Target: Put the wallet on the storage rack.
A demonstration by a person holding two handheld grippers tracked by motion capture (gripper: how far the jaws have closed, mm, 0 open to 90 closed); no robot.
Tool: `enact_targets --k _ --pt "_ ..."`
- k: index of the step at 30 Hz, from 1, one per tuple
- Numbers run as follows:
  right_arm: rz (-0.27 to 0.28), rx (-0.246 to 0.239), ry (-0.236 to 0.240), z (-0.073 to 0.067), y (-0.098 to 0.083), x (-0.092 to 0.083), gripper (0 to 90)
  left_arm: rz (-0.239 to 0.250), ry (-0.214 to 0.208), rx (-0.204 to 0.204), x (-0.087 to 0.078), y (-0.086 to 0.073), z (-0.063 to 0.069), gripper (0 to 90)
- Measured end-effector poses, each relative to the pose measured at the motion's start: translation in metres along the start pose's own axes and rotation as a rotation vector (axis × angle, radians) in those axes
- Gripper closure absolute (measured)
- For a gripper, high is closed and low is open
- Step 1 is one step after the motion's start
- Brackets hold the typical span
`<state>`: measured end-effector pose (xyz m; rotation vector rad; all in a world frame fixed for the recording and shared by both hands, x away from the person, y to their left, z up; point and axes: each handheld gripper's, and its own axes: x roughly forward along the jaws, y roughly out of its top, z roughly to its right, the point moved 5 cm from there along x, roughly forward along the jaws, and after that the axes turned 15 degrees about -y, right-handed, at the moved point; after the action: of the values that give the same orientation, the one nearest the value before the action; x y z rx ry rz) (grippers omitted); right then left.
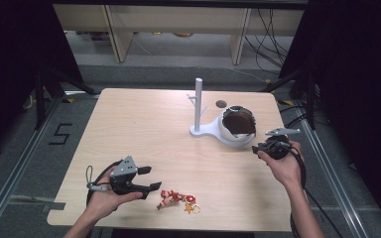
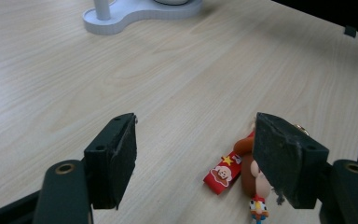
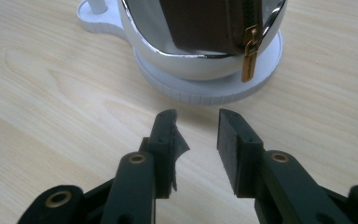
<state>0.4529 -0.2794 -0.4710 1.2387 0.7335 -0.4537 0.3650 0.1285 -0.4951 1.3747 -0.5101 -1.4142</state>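
Note:
A keychain (image 1: 178, 199) with small red and brown figures and gold rings lies near the table's front edge. My left gripper (image 1: 154, 177) lies on its side just left of it, jaws open. In the left gripper view (image 2: 196, 123) the keychain's red tag (image 2: 223, 173) lies low and right of the gap, partly behind the right jaw. A white stand (image 1: 198, 106) with an upright post carries a white bowl (image 1: 230, 136) with a brown zip pouch (image 1: 239, 124) in it. My right gripper (image 1: 255, 148) sits just right of the bowl (image 3: 200, 70), open a little (image 3: 196, 114), with nothing between its jaws. The pouch's gold zip pull (image 3: 249, 51) hangs over the rim.
The light wooden table (image 1: 144, 129) has a small dark round hole (image 1: 221, 104) behind the bowl. Cables trail from both grippers off the front edge. Beyond the far edge stand the legs of pale shelving (image 1: 116, 34); dark frames flank both sides.

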Motion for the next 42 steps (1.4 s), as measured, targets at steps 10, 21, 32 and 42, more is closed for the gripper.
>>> enact_targets --k 10,21,32,42 --pt "-0.024 0.000 0.024 -0.009 -0.017 0.003 66.6 -0.214 -0.086 0.094 0.015 0.005 0.019 35.2" --pt "-0.042 -0.010 0.029 -0.008 -0.022 0.003 65.3 -0.371 -0.123 0.122 0.031 -0.012 0.027 53.1" --pt "-0.021 -0.029 0.034 -0.012 -0.019 0.005 65.3 -0.465 -0.122 0.116 0.038 -0.018 0.029 60.1" --pt "-0.023 -0.036 0.042 -0.014 -0.019 0.005 65.3 -0.521 -0.122 0.099 0.049 -0.020 0.032 61.3"
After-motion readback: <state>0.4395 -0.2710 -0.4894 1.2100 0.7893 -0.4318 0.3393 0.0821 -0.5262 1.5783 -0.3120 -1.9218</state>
